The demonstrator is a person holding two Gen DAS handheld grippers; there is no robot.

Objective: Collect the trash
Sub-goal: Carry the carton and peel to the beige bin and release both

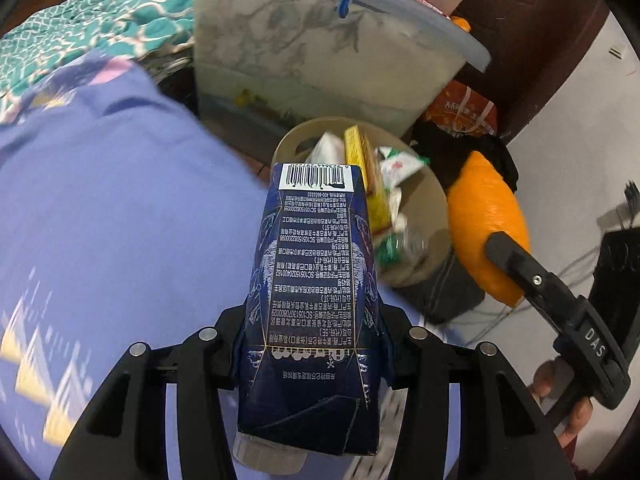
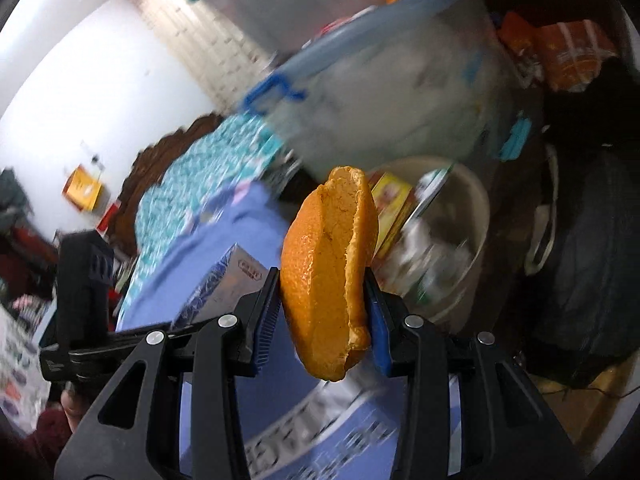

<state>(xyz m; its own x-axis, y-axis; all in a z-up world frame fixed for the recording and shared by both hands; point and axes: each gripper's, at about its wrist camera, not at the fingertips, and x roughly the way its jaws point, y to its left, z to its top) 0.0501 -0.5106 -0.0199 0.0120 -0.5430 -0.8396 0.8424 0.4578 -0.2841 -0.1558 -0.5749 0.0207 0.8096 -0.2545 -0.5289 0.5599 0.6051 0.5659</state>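
Two handheld grippers carry trash toward a bin beside a bed covered in a periwinkle-blue patterned sheet [image 1: 120, 208].

The left gripper [image 1: 312, 320] is clamped on a dark blue rectangular drink carton [image 1: 312, 280] with white printed text. The carton's long axis runs straight out along the fingers, its barcode end pointing forward and its translucent cap end near the camera. Both jaws press against its narrow sides.

The right gripper [image 2: 320, 300] is clamped on a curled piece of orange peel [image 2: 328, 272], pinched between blue-padded jaws. The peel stands upright on its long axis, rising above the fingertips, with the pale inner side showing along one edge.

The round beige plastic wastebasket [image 1: 436, 196] sits on the floor ahead of and below both grippers, against a large translucent storage box with a blue clip handle [image 1: 312, 60]. It already holds a yellow cardboard box [image 1: 362, 168] and crumpled white and green wrappers [image 1: 396, 168].

In the left wrist view, the carton's far end overlaps the near rim of the wastebasket, so it appears almost over the opening. The right gripper shows at the right of that view with its peel beside the basket's right rim. In the right wrist view, the basket lies just right of and behind the peel. Both hands look about equally near. The left one seems better lined up to drop its load, while the right probably needs to shift sideways over the rim first.
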